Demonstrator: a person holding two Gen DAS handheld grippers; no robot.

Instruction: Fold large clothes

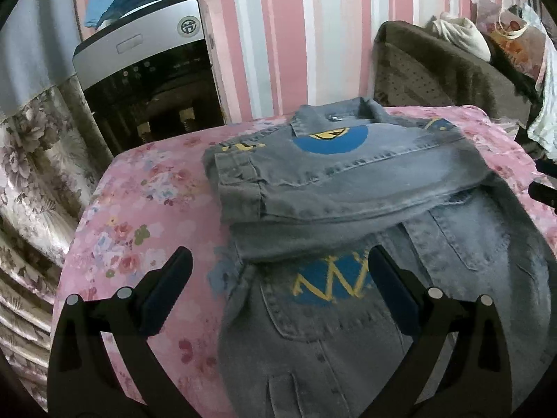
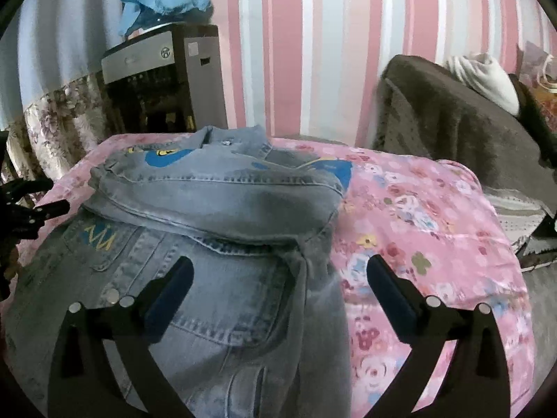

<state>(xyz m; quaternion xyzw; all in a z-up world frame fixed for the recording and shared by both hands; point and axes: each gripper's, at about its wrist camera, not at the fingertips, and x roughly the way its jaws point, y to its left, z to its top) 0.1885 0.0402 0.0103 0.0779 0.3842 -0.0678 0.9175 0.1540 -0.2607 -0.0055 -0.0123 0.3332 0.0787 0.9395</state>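
One denim jacket (image 1: 348, 188) lies on the pink floral cloth (image 1: 146, 209) of the table, its long axis running from near to far, collar at the far end and hem toward the cameras. Both sleeves are folded across the chest (the cuffed end lies at the left). The left gripper (image 1: 278, 278) and the right gripper (image 2: 278, 285) each hang above it spread wide, grasping nothing. No container shows plainly.

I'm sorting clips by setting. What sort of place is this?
Probably a room in a home: striped wallpaper, a water dispenser, and a flowered cloth under the denim jacket.
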